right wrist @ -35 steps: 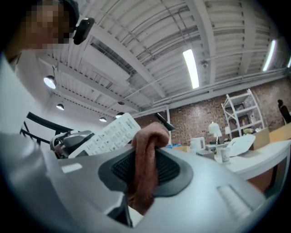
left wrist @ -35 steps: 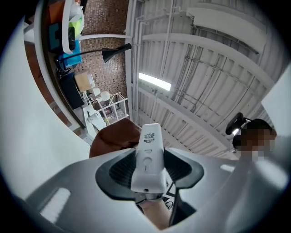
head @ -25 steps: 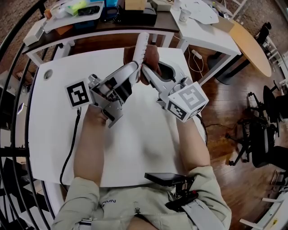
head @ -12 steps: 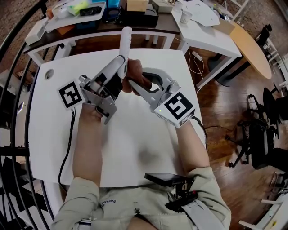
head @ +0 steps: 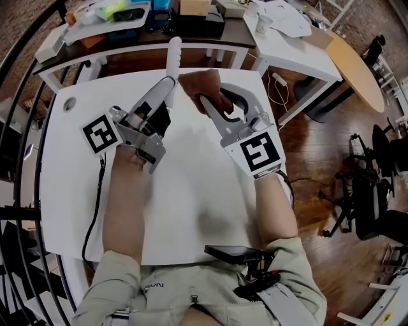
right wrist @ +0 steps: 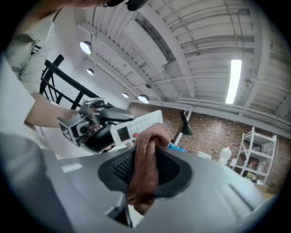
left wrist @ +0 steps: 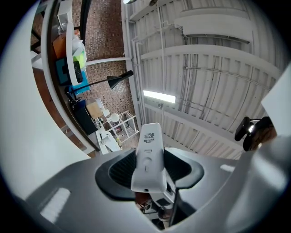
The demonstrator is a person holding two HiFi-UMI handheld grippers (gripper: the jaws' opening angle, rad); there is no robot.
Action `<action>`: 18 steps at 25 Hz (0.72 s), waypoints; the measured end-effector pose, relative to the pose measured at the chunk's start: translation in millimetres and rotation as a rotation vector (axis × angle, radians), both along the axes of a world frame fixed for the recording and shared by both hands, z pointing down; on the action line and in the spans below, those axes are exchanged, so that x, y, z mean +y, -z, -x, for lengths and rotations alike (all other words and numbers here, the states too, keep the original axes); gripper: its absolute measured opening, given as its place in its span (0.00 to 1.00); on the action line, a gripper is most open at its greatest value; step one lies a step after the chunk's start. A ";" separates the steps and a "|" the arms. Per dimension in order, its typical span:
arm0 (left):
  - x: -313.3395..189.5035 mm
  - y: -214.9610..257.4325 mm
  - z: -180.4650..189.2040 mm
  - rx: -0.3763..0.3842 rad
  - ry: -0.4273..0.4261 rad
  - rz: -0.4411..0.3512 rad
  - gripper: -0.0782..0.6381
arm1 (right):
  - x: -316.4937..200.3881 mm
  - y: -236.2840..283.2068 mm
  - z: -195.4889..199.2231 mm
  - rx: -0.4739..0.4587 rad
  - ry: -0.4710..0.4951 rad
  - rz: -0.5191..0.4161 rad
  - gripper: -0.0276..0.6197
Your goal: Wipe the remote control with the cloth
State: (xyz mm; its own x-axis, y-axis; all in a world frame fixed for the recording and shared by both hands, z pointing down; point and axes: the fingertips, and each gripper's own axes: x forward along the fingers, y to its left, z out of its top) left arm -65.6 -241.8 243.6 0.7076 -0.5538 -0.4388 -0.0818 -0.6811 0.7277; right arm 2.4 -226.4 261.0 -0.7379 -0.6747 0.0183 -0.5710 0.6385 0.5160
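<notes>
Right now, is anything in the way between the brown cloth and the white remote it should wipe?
Nothing visible. The brown cloth, pinched in the right claw, sits close beside the long white remote control gripped by the left claw.

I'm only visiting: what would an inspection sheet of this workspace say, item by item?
Surface: white table, round hole near its far left corner.
Job's things: white remote control raised over the table's far edge; brown cloth bunched beside it, contact unclear.
Clutter: boxes on the dark desk behind.
Grippers: left gripper shut on the remote control; right gripper shut on the cloth.
Cables: black cable along the table's left edge.
Surroundings: wood floor, black office chairs at right.
</notes>
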 end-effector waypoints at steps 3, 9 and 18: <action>2.1 -1.0 -9.8 -0.051 -0.001 -0.011 0.40 | -4.4 14.0 -7.4 -0.039 -0.060 -0.059 0.18; 3.0 -3.6 -11.5 -0.090 0.023 -0.016 0.40 | 15.4 4.1 15.7 0.096 0.022 -0.073 0.18; -0.3 -1.9 -1.6 -0.098 0.065 -0.025 0.40 | 39.8 -15.9 49.0 0.184 0.146 -0.038 0.18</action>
State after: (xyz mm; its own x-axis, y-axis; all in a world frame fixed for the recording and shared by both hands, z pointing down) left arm -64.0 -242.0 245.4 0.7111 -0.5893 -0.3835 -0.1962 -0.6901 0.6966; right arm -46.6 -186.6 276.9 -0.8142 -0.5638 0.1385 -0.3681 0.6858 0.6279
